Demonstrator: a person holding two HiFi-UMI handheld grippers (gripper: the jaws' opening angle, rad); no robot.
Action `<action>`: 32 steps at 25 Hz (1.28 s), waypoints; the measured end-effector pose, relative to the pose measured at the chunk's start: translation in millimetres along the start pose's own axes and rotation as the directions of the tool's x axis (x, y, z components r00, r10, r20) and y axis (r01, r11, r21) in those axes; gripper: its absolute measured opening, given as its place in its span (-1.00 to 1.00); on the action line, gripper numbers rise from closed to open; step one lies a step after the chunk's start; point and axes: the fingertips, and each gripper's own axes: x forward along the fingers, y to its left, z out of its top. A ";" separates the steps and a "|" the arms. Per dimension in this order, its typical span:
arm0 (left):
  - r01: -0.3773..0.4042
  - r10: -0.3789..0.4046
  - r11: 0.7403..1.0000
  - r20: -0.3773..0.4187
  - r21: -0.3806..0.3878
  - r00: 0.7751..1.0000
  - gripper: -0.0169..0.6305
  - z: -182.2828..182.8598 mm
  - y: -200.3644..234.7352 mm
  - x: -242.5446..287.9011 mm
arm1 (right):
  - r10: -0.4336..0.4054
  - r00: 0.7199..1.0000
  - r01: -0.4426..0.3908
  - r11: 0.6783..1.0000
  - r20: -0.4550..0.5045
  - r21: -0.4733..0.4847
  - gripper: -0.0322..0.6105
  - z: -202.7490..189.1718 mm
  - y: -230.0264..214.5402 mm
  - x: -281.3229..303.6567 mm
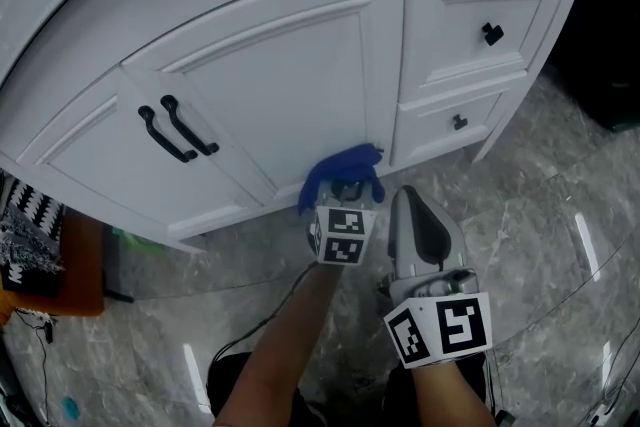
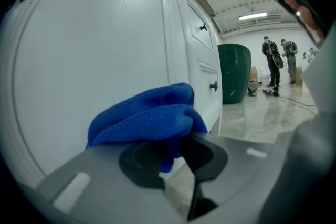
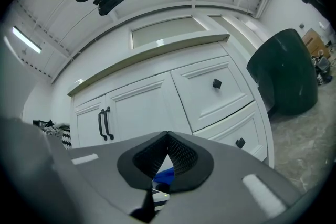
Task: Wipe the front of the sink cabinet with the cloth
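cloth (image 1: 342, 171) – strong royal blue, plain, no print
sink cabinet (image 1: 280, 85) – white all over, doors and drawers alike
door handles (image 1: 176, 129) – black; drawer knobs (image 1: 492, 34) – black too
floor (image 1: 545, 205) – grey marble pattern, paler veins running through
left gripper (image 2: 176, 152), right gripper (image 3: 167, 153) – grey shells, black pads; marker cubes (image 1: 340, 235) – black squares on white
bin (image 3: 286, 73) – dark green
fabric (image 1: 25, 215) at far left – black-and-white zigzag

One blue cloth (image 1: 340, 165), one left gripper (image 1: 345, 187), one right gripper (image 1: 412, 200), two cabinet doors (image 1: 280, 85), two black bar handles (image 1: 175, 130), two drawers (image 1: 480, 25), two black knobs (image 1: 492, 34), one green bin (image 2: 234, 72), two people (image 2: 273, 60) far off.
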 end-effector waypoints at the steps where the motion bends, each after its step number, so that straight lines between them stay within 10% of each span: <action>1: 0.010 -0.010 1.000 0.005 0.006 1.000 -0.69 2.9 -2.6 1.2 | -0.002 1.000 0.002 1.000 0.005 -0.006 -0.90 1.5 -0.7 -0.3; 32: 0.081 -0.056 0.995 0.317 -0.067 0.947 -0.73 122.4 34.1 -62.2 | -0.064 0.996 0.066 0.997 0.060 -0.041 -0.90 1.2 -3.0 7.6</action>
